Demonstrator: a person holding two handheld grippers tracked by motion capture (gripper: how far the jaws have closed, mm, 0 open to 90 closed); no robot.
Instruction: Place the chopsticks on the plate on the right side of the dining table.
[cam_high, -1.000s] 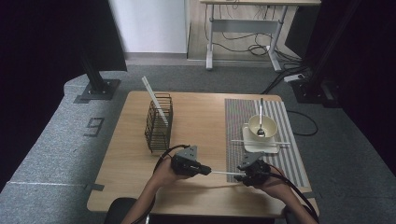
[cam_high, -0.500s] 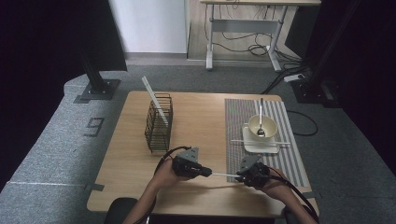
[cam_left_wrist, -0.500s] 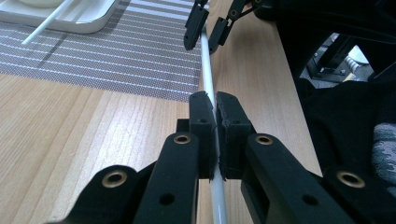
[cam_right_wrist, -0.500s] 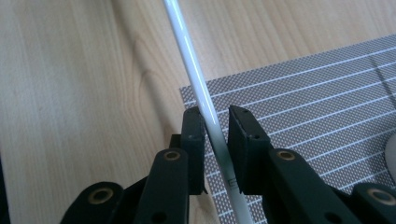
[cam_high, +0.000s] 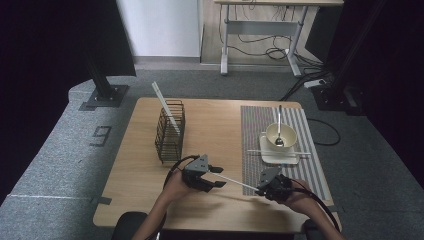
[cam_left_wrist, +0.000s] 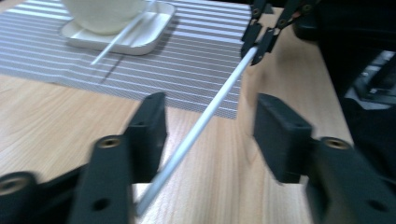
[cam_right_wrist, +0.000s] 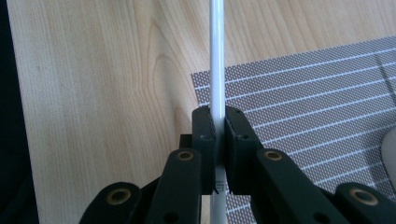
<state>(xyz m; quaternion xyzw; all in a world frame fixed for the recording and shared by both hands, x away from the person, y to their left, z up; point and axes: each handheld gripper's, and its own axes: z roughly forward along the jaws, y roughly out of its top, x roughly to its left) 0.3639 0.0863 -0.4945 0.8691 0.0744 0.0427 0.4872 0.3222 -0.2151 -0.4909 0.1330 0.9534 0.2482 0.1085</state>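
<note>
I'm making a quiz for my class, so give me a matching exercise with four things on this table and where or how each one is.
Things:
1. right gripper
2. left gripper
3. spoon
4. wire basket

States:
a. open around the white stick
b. in the bowl
c. on bare wood, left of the mat
d. shut on the white stick

Pairs: 1-d, 2-a, 3-b, 4-c

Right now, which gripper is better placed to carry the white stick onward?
The right gripper: its jaws are clamped on the white stick. The left gripper stands open around the stick's other end, gripping nothing.
</note>
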